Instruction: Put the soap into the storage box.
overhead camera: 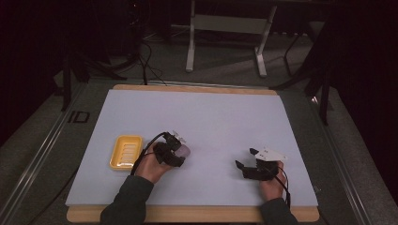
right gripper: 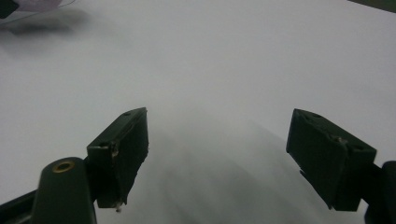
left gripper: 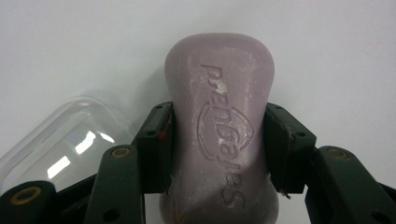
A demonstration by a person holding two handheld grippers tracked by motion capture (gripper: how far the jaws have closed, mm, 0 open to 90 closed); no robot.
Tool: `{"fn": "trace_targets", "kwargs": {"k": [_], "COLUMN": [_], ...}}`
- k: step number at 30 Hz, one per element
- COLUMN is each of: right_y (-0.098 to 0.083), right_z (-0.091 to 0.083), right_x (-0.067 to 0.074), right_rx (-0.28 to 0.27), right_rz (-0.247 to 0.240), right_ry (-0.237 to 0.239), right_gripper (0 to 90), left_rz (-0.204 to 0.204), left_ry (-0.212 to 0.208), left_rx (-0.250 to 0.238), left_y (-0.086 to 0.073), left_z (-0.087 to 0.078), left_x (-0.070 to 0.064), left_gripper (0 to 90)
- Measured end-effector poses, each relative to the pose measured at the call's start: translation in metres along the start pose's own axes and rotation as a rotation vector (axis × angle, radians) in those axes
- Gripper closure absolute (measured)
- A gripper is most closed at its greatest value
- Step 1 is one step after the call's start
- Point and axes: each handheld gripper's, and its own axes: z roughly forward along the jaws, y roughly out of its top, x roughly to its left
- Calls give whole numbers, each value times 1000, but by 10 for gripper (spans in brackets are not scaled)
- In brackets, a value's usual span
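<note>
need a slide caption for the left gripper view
Left gripper clamps a lilac soap bar at its waist, above a white table, with a clear plastic lid beside it.

Yellow soap dish (overhead camera: 126, 152) — clear lid (left gripper: 70, 140)

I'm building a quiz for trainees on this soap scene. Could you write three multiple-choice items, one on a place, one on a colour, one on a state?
1. Where is the yellow soap dish?
A. left of the left gripper
B. beside the right gripper
C. at the table's far edge

2. What colour is the soap bar?
A. green
B. pale purple
C. orange

3. How do the right gripper's jaws stand?
A. shut on the soap
B. shut on the dish
C. open, empty

Answers: 1 A, the high view shows it there. 2 B, seen in the left gripper view. 3 C, the right gripper view shows bare table between them.
</note>
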Motion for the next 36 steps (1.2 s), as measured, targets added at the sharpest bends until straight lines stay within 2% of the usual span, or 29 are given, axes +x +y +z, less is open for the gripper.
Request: {"fn": "trace_targets", "kwargs": {"k": [16,36], "right_y": [0,0], "right_z": [0,0], "right_x": [0,0], "right_rx": [-1,0], "right_rz": [1,2], "right_ry": [-1,0], "right_gripper": [204,204], "left_rz": [-24,-78], "left_ry": [4,25], "left_rx": [-24,-49], "left_y": [-2,-8], "left_z": [-10,-24], "left_x": [8,22], "left_gripper": [490,491]}}
